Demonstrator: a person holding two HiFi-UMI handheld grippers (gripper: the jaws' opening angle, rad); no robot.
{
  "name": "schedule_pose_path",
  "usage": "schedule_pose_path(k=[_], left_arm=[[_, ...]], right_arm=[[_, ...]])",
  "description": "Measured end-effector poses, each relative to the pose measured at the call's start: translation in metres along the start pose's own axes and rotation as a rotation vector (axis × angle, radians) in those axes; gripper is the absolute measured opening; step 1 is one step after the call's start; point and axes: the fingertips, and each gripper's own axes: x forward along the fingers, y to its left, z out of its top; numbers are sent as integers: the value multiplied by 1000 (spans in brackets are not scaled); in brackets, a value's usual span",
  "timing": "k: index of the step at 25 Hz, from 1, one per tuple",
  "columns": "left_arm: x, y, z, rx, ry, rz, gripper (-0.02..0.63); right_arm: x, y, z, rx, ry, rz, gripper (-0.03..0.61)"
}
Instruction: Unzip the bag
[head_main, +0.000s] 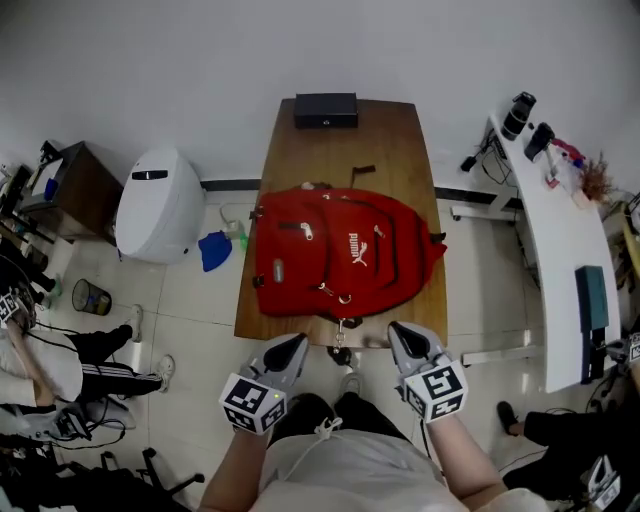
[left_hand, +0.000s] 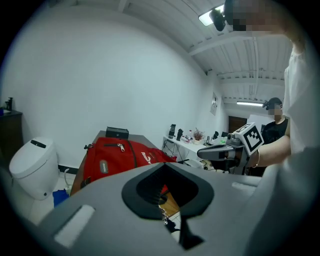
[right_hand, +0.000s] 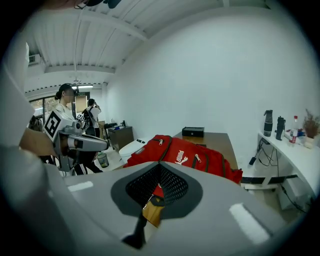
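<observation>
While the red bag (head_main: 340, 250), lettered PUMA in white, lies mid-table (head_main: 400, 130), left gripper (head_main: 292, 346) at its 7 o'clock and right gripper (head_main: 401, 336) at 5 o'clock are closed, empty.

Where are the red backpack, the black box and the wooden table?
red backpack (head_main: 335, 262), head view, front panel.
black box (head_main: 325, 110), head view, top face.
wooden table (head_main: 400, 140), head view, bare far corner.
</observation>
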Motion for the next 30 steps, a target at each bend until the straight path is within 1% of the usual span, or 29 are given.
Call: schedule_pose_path(k=[3,5,8,12,15,18,19,20,24,28,30], left_arm=[[18,16,-6,-9,37,2,8],[31,24,-14,-21,64,-8,8],[48,39,-30,-19,120,-31,8],[73,58,-52,-25,183,-61,8],[89,66,-68,-39,231,-108,8],[98,71,-80,-43,266,-157,8],[101,73,-84,-43,275,-167,8],[104,75,-88,-43,283,-174,8],[111,83,-98,-53,305,-183,8],[113,82,-101,-60,311,-208,8],[114,80,-105,-59,321,-214,8]], right_arm=[[22,-3,-9,21,43,6,9],[36,1,-21,25,89,8,9],[59,12,-47,50,173,12,9],[90,31,-90,118,291,38,9],[110,41,-119,182,366,33,51],[126,51,-145,232,440,28,135],[131,52,-153,241,462,20,152],[135,51,-158,245,482,10,155],[149,48,-174,243,536,-31,155],[154,42,-176,235,552,-87,130],[154,38,-175,204,562,-112,73]])
